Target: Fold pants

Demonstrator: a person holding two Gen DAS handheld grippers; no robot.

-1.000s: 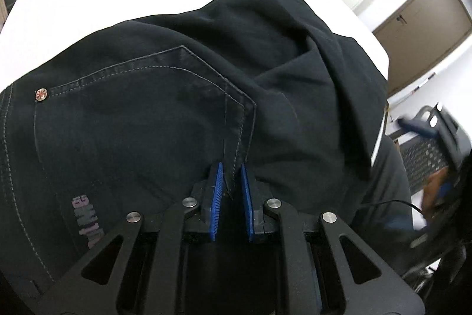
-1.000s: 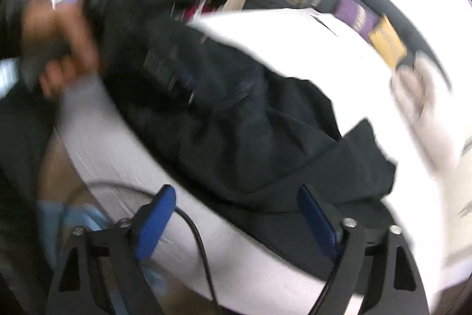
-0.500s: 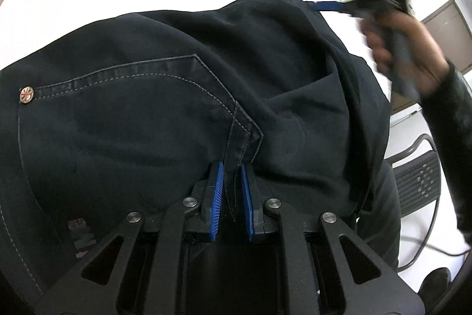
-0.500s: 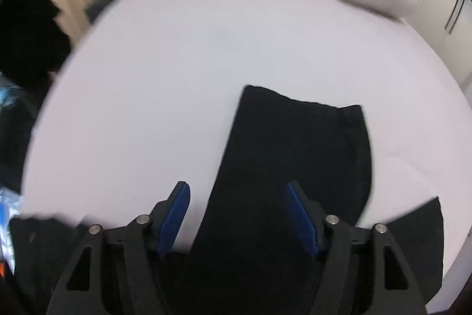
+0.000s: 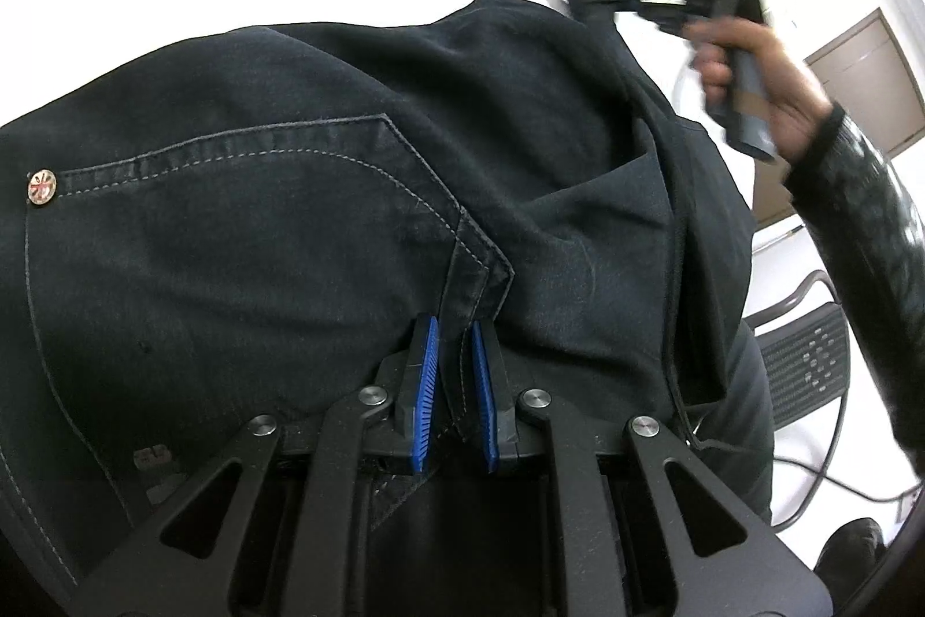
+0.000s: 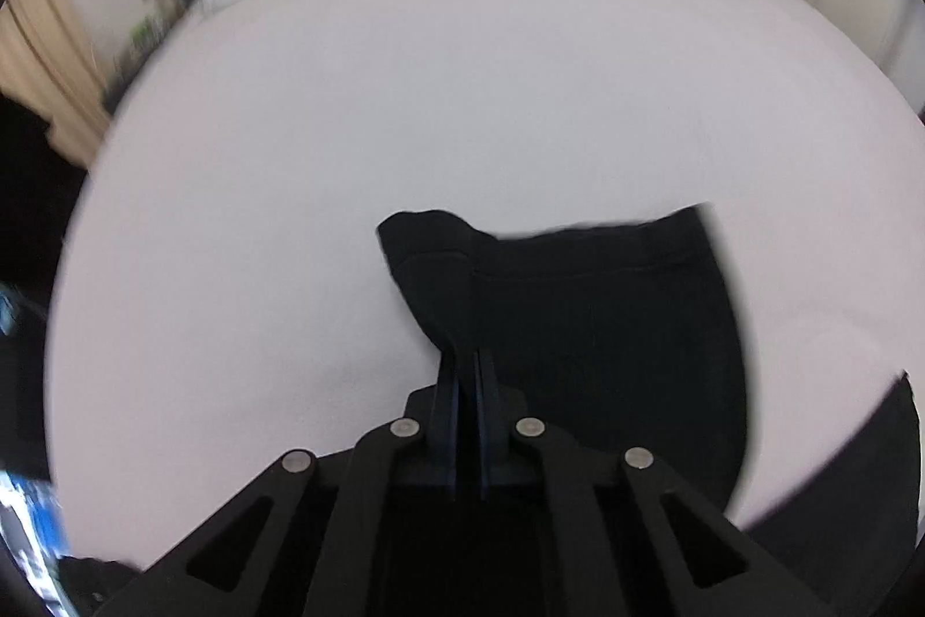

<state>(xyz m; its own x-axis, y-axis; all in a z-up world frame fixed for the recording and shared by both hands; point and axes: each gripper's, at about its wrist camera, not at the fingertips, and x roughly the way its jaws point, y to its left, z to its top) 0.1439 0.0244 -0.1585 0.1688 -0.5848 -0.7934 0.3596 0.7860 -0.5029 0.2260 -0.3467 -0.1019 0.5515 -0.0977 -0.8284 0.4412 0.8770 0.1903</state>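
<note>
The right gripper (image 6: 465, 385), wide open half a second ago above the leg end, now has its jaws pinched together on a corner of the hem (image 6: 439, 247), so both ends of the pants (image 5: 300, 224) are held and, I judge, a fold can start. The left gripper (image 5: 454, 362) stays clamped on the stitched edge just beside the pocket (image 5: 231, 224). The pants lie on the white bed (image 6: 404, 108): dark, matte denim with pale stitching and a metal rivet (image 5: 42, 186) at the pocket's corner.
</note>
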